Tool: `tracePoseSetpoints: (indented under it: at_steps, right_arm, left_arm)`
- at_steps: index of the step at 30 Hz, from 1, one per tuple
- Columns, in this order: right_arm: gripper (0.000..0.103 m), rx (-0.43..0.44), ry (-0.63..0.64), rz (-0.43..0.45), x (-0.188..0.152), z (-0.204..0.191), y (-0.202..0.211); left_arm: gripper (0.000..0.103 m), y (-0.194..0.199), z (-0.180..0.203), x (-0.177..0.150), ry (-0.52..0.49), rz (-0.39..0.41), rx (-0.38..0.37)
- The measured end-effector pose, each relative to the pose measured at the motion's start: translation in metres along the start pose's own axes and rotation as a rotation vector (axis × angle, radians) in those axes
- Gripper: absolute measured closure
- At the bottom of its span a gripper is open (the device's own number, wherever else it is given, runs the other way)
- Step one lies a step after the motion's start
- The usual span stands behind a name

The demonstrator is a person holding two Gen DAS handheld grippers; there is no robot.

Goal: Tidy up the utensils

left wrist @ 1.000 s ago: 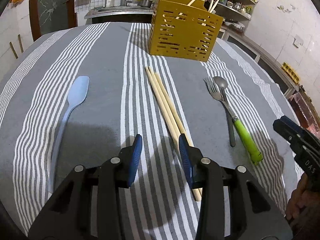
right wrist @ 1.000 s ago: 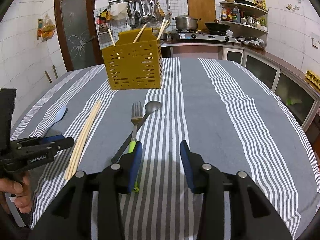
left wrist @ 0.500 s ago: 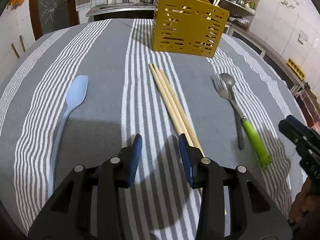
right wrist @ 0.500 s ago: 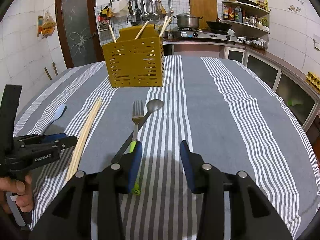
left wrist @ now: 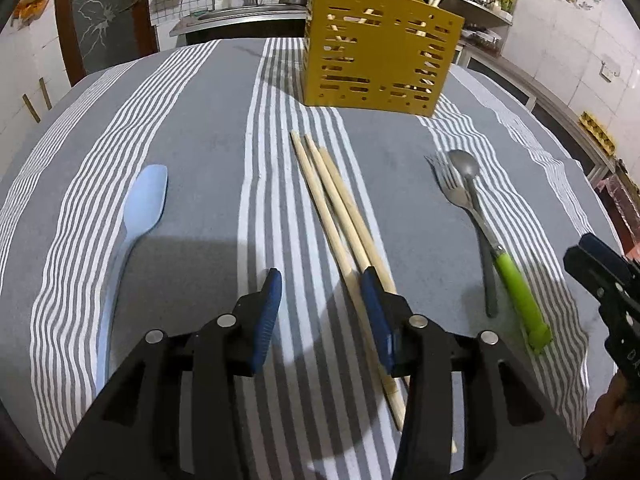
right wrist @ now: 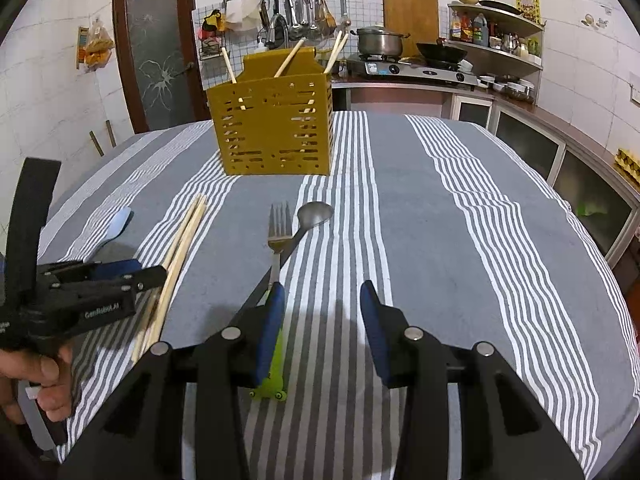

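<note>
A yellow slotted utensil holder (left wrist: pixel 380 52) (right wrist: pixel 276 124) stands at the far side of the striped tablecloth, with chopsticks sticking out. Three wooden chopsticks (left wrist: pixel 336 216) (right wrist: pixel 180 248) lie mid-table. My left gripper (left wrist: pixel 320 280) is open and empty; its right finger overlaps the chopsticks' near part. A light blue spoon (left wrist: pixel 136 216) (right wrist: pixel 116 224) lies to its left. A green-handled fork (left wrist: pixel 508 268) (right wrist: pixel 279 228) and a grey spoon (left wrist: pixel 472 188) (right wrist: pixel 312 218) lie crossed at the right. My right gripper (right wrist: pixel 322 296) is open and empty, its left finger over the fork's green handle.
The grey-and-white striped tablecloth (right wrist: pixel 460 240) covers the whole table. Behind it are a kitchen counter with a stove and pot (right wrist: pixel 380 42), shelves (right wrist: pixel 496 36) and a door (right wrist: pixel 160 56). The right gripper shows at the right edge of the left wrist view (left wrist: pixel 600 276).
My left gripper has moved forward and lower toward the chopsticks, still open. The right gripper has stayed nearly still over the fork's handle, open.
</note>
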State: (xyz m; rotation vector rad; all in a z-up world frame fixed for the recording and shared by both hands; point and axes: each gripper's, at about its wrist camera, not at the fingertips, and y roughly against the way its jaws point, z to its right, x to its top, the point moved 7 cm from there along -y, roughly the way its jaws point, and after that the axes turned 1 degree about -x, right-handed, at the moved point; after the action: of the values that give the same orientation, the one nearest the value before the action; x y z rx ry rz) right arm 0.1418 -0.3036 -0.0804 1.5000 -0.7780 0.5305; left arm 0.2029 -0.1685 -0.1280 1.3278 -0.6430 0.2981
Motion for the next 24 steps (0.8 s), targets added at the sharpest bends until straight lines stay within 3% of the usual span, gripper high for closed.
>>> tracePoseSetpoints:
  at_steps: [4,12,24]
  right_arm:
    - [0.064,0.007,0.011,-0.013,0.004,-0.004,-0.007]
    - [0.064,0.102,0.037,-0.073,0.029,-0.025,-0.042]
    - [0.064,0.188,0.064,-0.203,0.046,-0.043,-0.111]
  left_arm:
    - [0.061,-0.009,-0.006,0.01,-0.016,-0.009,0.017]
    - [0.061,-0.03,-0.027,0.043,-0.028,-0.023,0.049]
    - [0.058,-0.05,-0.036,0.07,-0.035,-0.034,0.04]
